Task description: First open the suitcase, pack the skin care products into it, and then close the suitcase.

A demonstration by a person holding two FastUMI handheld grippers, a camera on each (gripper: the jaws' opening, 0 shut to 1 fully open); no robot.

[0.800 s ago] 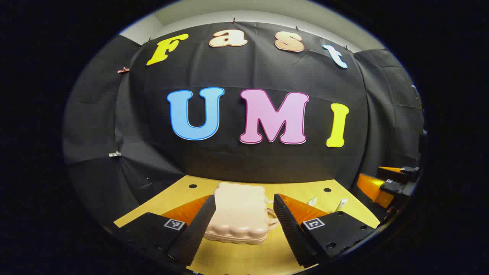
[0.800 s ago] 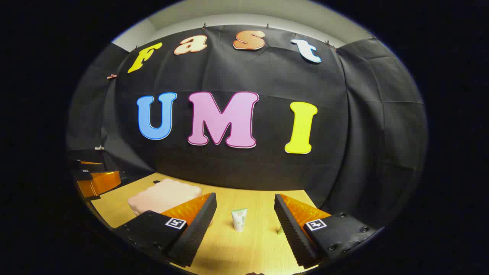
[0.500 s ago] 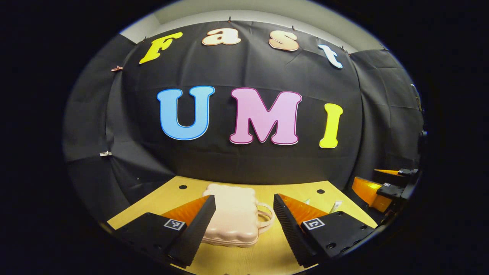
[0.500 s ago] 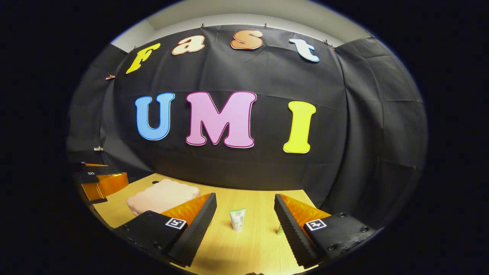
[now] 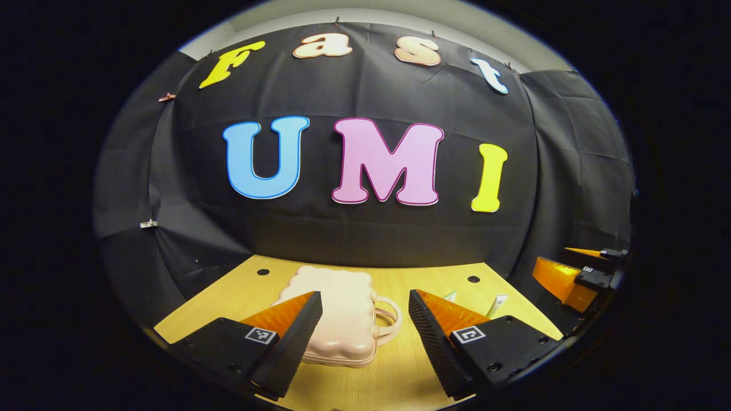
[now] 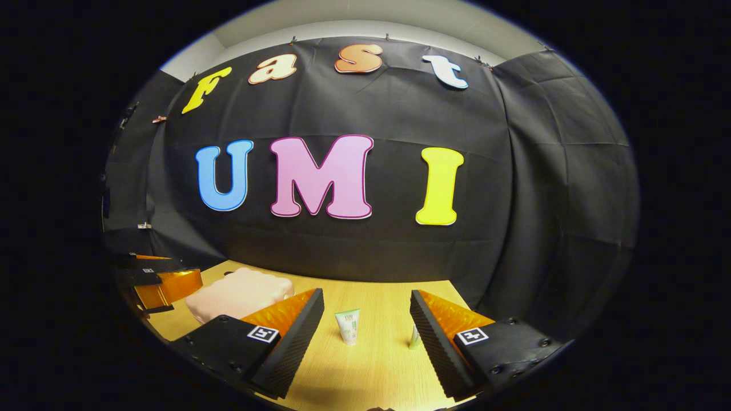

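Left gripper view shows the left gripper with fingers spread apart, gripping nothing; the closed suitcase lies flat on the table ahead, handle toward the tubes; right of the suitcase stand two tubes, between the parted, empty fingers of the right gripper.

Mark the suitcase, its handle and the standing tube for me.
suitcase point(image 5: 337, 308): left gripper view, on its closed scalloped lid.
handle point(image 5: 389, 318): left gripper view, on the loop at its right side.
tube point(image 6: 348, 326): right gripper view, on its upright body.
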